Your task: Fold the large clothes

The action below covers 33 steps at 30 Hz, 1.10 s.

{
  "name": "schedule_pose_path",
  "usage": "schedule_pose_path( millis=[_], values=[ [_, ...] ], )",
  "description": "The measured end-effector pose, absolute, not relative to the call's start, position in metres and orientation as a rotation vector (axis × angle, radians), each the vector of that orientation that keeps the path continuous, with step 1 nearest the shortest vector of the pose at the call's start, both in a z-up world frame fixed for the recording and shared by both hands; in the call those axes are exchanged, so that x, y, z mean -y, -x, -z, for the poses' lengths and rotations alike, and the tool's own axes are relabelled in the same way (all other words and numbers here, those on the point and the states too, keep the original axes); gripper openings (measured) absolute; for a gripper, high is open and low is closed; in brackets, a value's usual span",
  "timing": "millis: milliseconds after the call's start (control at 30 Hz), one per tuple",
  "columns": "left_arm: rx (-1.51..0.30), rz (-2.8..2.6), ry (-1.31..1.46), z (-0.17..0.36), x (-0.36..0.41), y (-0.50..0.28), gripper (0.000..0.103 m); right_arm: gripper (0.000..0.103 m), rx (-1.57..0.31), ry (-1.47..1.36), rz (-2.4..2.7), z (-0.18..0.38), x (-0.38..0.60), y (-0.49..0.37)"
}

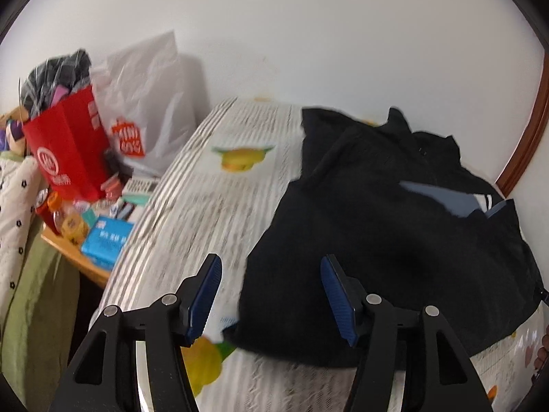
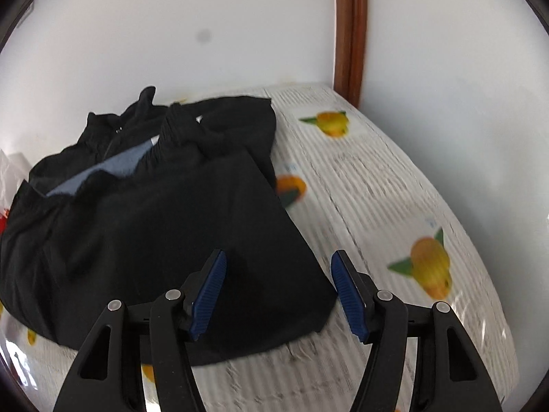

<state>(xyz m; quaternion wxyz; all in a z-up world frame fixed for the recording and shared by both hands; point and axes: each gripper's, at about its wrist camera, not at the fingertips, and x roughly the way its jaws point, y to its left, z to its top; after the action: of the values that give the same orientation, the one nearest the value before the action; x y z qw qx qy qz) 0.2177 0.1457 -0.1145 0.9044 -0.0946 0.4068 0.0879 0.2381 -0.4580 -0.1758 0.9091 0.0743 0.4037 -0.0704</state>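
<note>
A large black garment (image 1: 394,233) with a grey-blue lining lies in a loose heap on a bed with a striped, fruit-printed sheet (image 1: 212,199). In the left wrist view my left gripper (image 1: 271,274) hangs open over the garment's near left edge, nothing between its blue pads. In the right wrist view the same garment (image 2: 164,226) fills the left and centre. My right gripper (image 2: 278,271) is open above its near right corner, and nothing is gripped. Both views are motion-blurred.
A cluttered wooden side table (image 1: 79,257) stands left of the bed with a red paper bag (image 1: 68,151), a white plastic bag (image 1: 151,103) and a blue box (image 1: 106,240). White walls close the back and right; a brown wooden frame (image 2: 350,31) stands at the corner.
</note>
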Motion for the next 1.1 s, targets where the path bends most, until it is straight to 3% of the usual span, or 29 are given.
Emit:
schedule_pose_path(
  millis=[400,467,567,633,733,1100],
  values=[
    [-0.911,-0.147,0.205,0.149,-0.150,-0.213,0.057,0.066,-0.894,-0.174,0.133,0.211,0.458,-0.244],
    [-0.910,-0.136,0.215,0.151,-0.147,-0.212,0.049,0.065,-0.899,-0.151,0.131,0.211,0.456,-0.245],
    [-0.908,-0.121,0.199,0.149,-0.140,-0.209,0.034,0.050,-0.902,-0.159,0.096,0.210,0.456,-0.245],
    [-0.917,-0.121,0.167,0.149,-0.136,-0.210,0.022,0.032,-0.902,-0.158,0.066,0.208,0.453,-0.244],
    [-0.916,-0.121,0.166,0.146,-0.134,-0.205,0.014,0.018,-0.893,-0.134,0.041,0.205,0.446,-0.239],
    [-0.910,-0.129,0.147,0.140,-0.128,-0.156,0.013,0.015,-0.900,-0.113,0.039,0.201,0.446,-0.207]
  ],
)
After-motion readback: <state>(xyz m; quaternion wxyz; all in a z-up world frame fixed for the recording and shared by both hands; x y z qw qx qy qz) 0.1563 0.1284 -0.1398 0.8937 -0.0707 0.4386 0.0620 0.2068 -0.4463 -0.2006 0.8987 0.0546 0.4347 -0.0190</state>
